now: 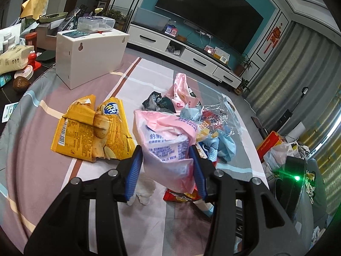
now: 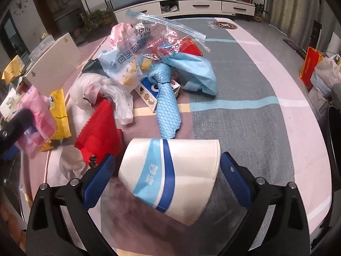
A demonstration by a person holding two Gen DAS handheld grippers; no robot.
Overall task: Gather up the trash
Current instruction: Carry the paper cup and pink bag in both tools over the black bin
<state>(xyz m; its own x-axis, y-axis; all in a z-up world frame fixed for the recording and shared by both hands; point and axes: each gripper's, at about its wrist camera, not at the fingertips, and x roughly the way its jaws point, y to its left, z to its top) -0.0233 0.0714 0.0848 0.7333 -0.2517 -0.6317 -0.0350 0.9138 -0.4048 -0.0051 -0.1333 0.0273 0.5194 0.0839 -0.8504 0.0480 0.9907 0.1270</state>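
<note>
Left tool (image 1: 168,166): you gripped the pink bag (image 1: 166,140).
Right tool (image 2: 167,177): spread wide; paper cup (image 2: 170,179) lay crosswise between its pads, untouched.

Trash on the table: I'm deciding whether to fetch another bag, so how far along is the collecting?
Early stage; nothing visibly binned yet. In hand: the left gripper is clamped on a pink plastic bag; a white paper cup lies between the right gripper's open fingers, not gripped. Left on the table: yellow chip bags, a red wrapper, a clear zip bag and a blue cloth.
</note>
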